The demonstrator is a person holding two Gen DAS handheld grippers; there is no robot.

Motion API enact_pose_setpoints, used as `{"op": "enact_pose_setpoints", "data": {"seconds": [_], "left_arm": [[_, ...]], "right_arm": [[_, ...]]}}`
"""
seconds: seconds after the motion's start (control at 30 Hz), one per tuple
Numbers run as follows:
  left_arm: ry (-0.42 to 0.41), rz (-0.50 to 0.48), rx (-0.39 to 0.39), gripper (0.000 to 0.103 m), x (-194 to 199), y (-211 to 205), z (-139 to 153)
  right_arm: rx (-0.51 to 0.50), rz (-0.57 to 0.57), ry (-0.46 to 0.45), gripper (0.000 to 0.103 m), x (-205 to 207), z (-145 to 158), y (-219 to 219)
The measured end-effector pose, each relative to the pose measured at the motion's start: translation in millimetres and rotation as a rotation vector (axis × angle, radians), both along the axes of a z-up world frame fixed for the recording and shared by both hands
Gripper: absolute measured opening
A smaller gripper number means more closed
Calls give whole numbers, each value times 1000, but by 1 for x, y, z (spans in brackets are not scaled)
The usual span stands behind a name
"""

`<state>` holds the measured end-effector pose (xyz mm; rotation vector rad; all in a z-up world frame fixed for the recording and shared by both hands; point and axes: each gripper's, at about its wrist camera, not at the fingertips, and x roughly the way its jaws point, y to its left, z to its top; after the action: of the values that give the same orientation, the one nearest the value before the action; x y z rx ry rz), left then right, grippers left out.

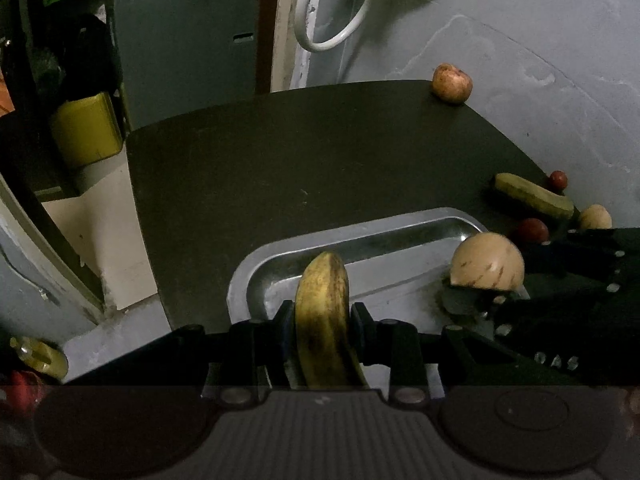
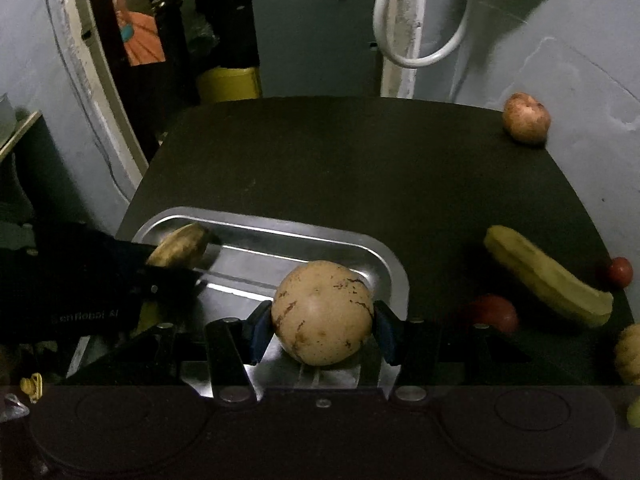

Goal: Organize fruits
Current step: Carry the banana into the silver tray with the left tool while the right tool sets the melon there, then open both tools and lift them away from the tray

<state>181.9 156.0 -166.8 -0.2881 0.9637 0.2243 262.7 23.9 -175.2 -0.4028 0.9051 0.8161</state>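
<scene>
My left gripper (image 1: 322, 316) is shut on a spotted yellow banana (image 1: 324, 320), held over the left end of a metal tray (image 1: 360, 232). My right gripper (image 2: 322, 326) is shut on a round tan fruit with brown streaks (image 2: 322, 312), held over the right part of the same tray (image 2: 280, 228). In the right wrist view the left gripper (image 2: 176, 256) and its banana (image 2: 180, 246) show at the tray's left. The left wrist view shows the tan fruit (image 1: 488, 262) at the right, with the right gripper's dark body below it.
On the dark table (image 2: 340, 168) lie a second banana (image 2: 548, 276), two red tomatoes (image 2: 492, 312) (image 2: 620, 272), a small tan fruit (image 1: 596, 218) and a reddish apple (image 2: 526, 118) at the far right corner. A white cable loop (image 2: 420, 20) hangs on the wall behind.
</scene>
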Motion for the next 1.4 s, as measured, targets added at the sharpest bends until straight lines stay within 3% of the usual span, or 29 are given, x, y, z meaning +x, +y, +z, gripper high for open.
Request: {"op": "enact_pose_setpoints", "data": {"seconds": [0.33, 0.7, 0.87, 1.17, 1.4], "left_arm": [[-4, 14, -27, 33, 2, 6, 1], [-43, 48, -16, 53, -1, 9, 17], [-79, 63, -7, 72, -8, 7, 33], [-127, 65, -7, 98, -29, -20, 65], [-158, 65, -1, 102, -56, -48, 89]], "right_arm": [[-5, 10, 13, 55, 0, -6, 2], [46, 0, -22, 60, -5, 20, -11], [100, -26, -42, 73, -19, 48, -39], [188, -118, -49, 98, -50, 87, -98], [260, -182, -48, 102, -80, 109, -140]]}}
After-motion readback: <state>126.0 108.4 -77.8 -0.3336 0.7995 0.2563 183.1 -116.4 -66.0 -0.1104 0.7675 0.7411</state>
